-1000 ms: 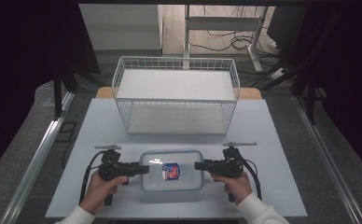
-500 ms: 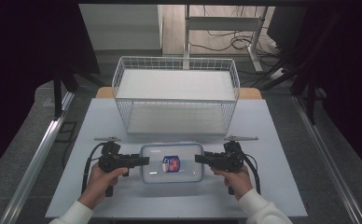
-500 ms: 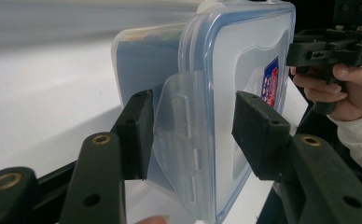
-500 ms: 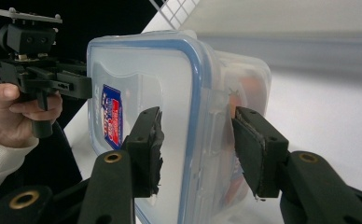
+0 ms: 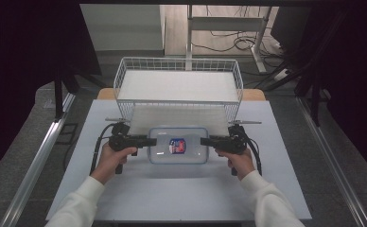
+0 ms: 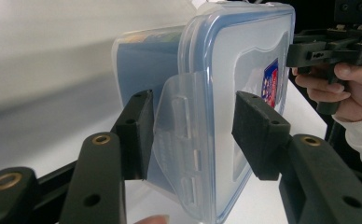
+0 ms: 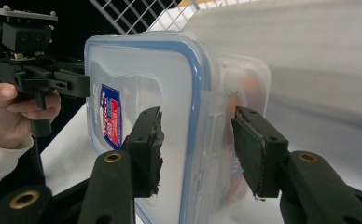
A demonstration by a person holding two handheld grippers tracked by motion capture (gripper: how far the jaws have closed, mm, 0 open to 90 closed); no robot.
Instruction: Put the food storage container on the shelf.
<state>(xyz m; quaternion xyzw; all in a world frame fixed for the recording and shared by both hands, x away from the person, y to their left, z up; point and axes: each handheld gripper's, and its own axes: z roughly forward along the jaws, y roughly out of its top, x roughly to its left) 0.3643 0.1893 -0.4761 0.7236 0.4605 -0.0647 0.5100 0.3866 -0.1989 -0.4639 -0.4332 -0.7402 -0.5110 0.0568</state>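
A clear plastic container (image 5: 178, 145) with a blue-rimmed lid and a red-and-blue sticker is held level between my two grippers, just in front of the wire basket. My left gripper (image 5: 154, 140) grips its left end. In the left gripper view its jaws (image 6: 193, 135) straddle the end latch flap of the container (image 6: 226, 70). My right gripper (image 5: 203, 140) grips the right end. Its jaws (image 7: 198, 144) pinch the lid and wall of the container (image 7: 137, 70). Something orange shows dimly inside.
A white wire basket (image 5: 179, 61) stands at the back of the pale table (image 5: 172, 194), close behind the container. A person's hands and white sleeves hold both grippers. Bare tabletop lies between the container and the front edge.
Both grippers have carried the container away from the person, from near the front of the table to just before the basket.
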